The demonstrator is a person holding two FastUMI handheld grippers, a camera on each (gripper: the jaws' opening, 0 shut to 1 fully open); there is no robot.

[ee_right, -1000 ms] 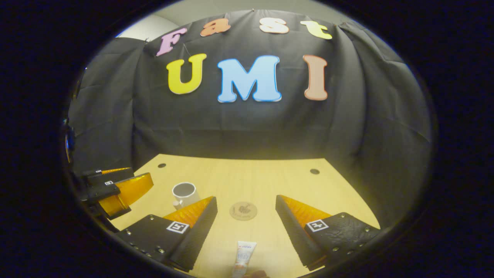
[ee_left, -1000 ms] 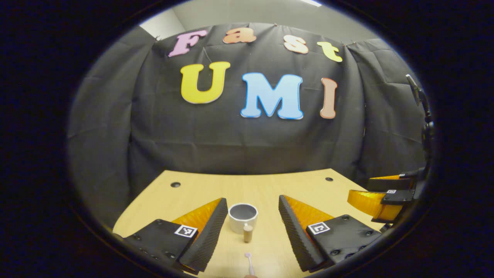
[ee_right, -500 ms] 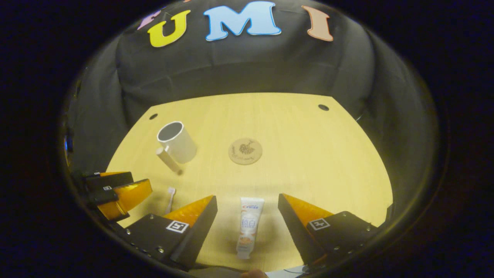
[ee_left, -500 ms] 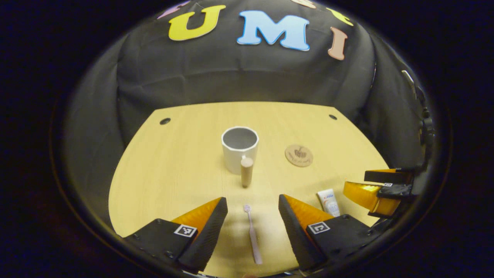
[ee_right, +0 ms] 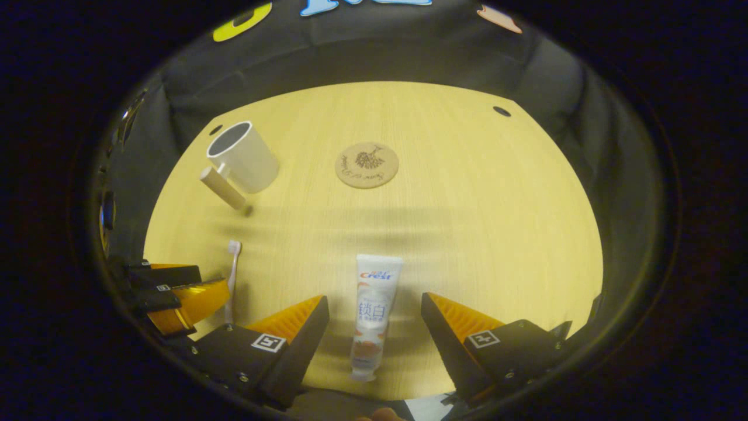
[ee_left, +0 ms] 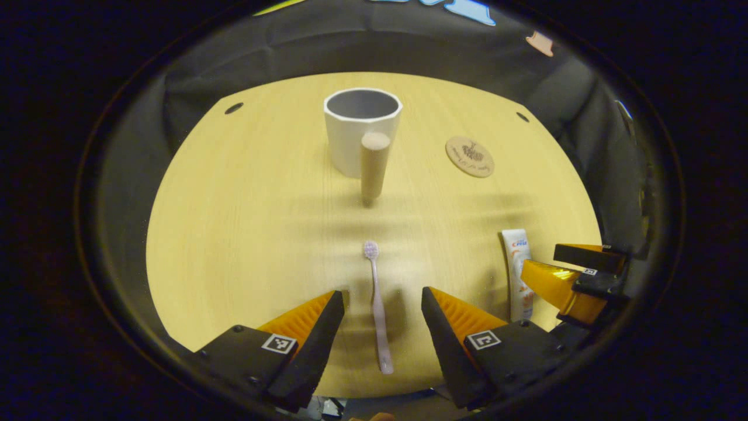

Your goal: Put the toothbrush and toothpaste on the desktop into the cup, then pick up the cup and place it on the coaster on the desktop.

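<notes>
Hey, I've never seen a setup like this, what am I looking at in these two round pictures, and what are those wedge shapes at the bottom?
These are two fisheye cameras, each riding on a hand-held two-finger gripper that a person carries; there is no robot arm. The wedges at the bottom of each picture are that gripper's own two fingers.

In the left gripper view, the left gripper is open over a toothbrush lying flat on the wooden desktop. Farther off stand a white cup with a wooden handle and a round coaster.

In the right gripper view, the right gripper is open over a toothpaste tube, also lying flat. Each gripper also shows at the edge of the other's picture.

Nothing is held: both fingers stand apart on either side of each item, and the cup is empty.
</notes>
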